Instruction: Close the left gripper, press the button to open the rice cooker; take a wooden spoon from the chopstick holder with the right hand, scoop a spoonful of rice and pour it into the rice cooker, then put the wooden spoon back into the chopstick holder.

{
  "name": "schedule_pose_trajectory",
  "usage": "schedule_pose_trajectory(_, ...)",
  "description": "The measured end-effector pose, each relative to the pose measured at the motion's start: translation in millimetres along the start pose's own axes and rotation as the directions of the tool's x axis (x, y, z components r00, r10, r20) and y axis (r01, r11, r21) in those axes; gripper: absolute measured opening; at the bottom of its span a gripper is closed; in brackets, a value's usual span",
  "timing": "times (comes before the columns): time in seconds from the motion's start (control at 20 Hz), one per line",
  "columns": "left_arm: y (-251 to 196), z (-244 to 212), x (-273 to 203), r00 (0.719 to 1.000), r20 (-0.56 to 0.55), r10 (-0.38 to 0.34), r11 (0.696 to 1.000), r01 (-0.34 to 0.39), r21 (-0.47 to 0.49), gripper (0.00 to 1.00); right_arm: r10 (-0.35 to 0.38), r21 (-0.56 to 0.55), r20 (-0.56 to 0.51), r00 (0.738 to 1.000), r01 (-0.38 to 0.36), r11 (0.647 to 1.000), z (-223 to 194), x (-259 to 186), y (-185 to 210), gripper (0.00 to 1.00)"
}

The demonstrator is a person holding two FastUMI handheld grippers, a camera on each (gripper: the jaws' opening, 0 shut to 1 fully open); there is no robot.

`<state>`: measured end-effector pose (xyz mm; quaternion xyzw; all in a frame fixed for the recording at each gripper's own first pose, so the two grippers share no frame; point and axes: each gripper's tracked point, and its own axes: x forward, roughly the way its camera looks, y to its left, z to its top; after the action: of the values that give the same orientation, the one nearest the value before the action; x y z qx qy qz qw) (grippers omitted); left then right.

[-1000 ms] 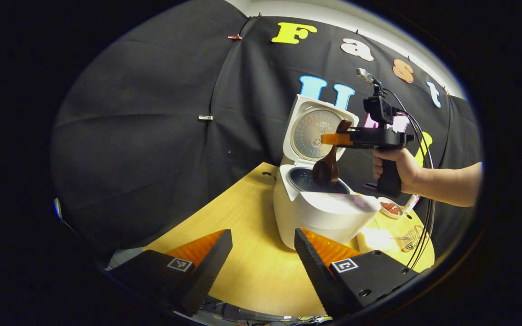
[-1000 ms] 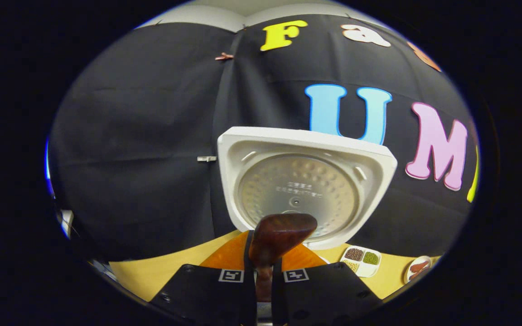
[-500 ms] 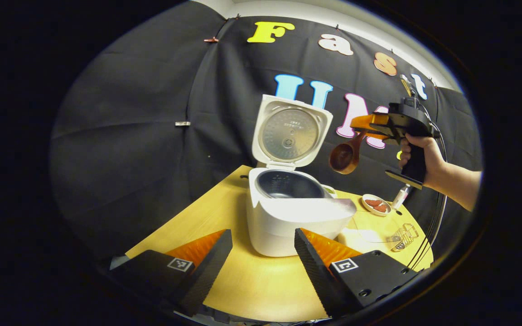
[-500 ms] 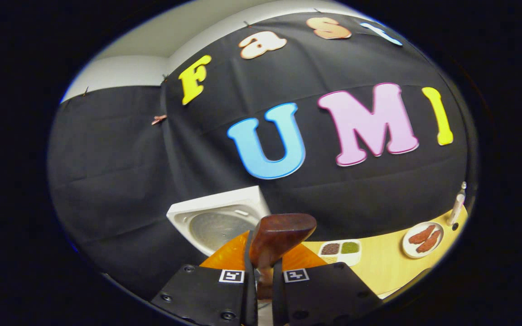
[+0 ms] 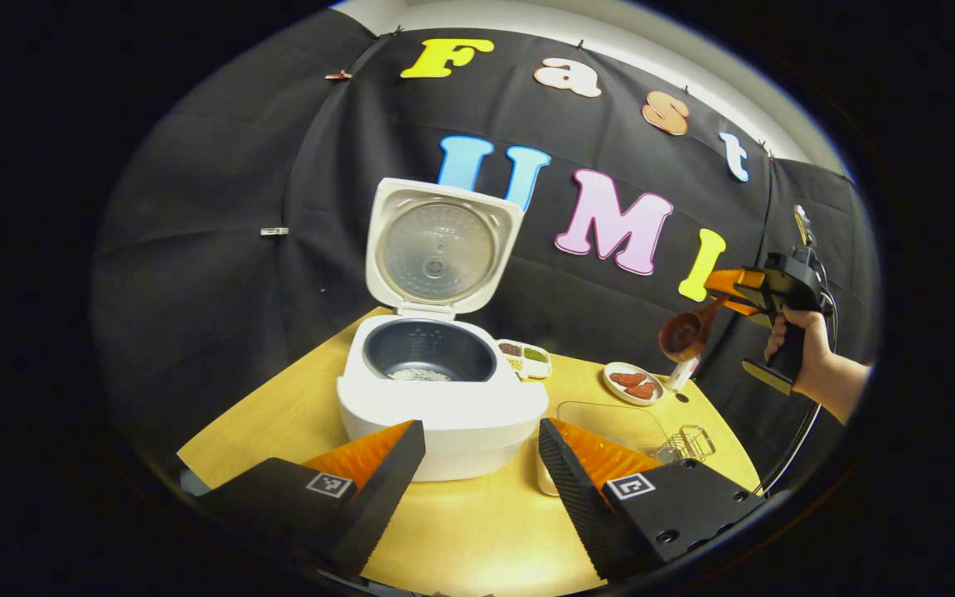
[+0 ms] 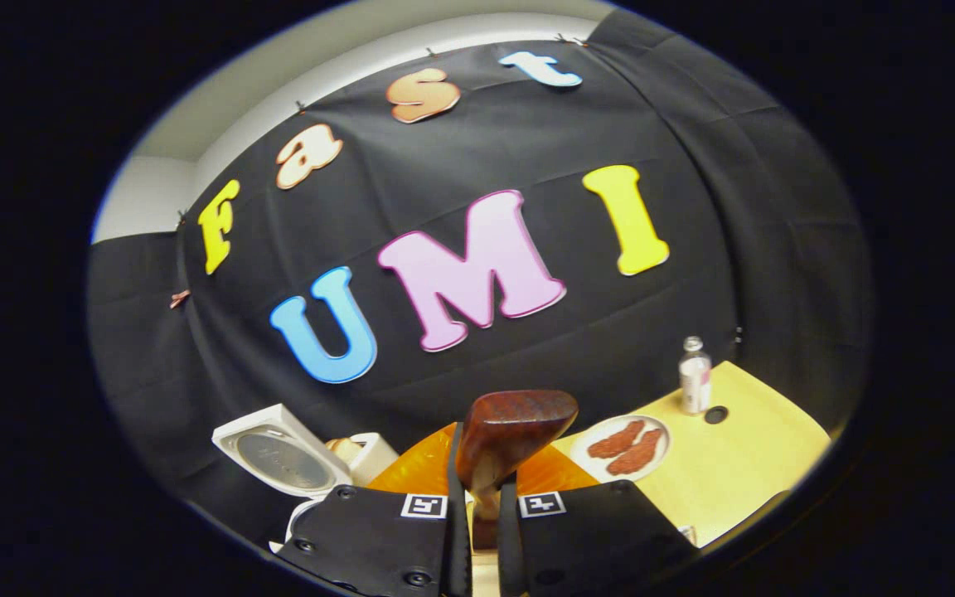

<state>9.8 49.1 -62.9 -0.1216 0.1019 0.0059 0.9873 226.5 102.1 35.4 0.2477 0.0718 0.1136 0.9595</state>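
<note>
One step seems left: to put the wooden spoon (image 5: 687,330) back in the chopstick holder (image 5: 690,442). The right gripper (image 6: 477,489) is clamped on the spoon's handle, and the bowl looks empty, high over the far right of the table (image 5: 477,531). The left gripper (image 5: 477,452) is spread wide and holds nothing. The rice cooker (image 5: 442,390) stands with its lid up, a little rice lies inside. The spoon is dark brown, glossy, with a deep round bowl.
</note>
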Motion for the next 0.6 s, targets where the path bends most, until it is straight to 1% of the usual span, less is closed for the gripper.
schedule_pose_trajectory(0.15,-23,1,7,1.0,-0.003,-0.01,1.0,0.01,0.022,0.96,-0.073,0.007,-0.015,0.997,0.073,0.997,-4,-18,-61,0.17)
schedule_pose_trajectory(0.3,-40,1,15,1.0,-0.01,-0.005,0.999,0.005,0.04,0.96,-0.117,0.016,-0.045,0.992,0.118,0.993,-20,-32,-105,0.17)
schedule_pose_trajectory(0.5,-60,2,20,1.0,-0.009,-0.001,1.0,0.002,0.021,0.95,-0.144,0.027,-0.115,0.983,0.148,0.989,-55,-42,-142,0.17)
schedule_pose_trajectory(0.6,-67,0,22,1.0,-0.01,0.015,1.0,-0.015,0.027,0.96,-0.148,0.043,-0.143,0.979,0.155,0.987,-69,-45,-154,0.17)
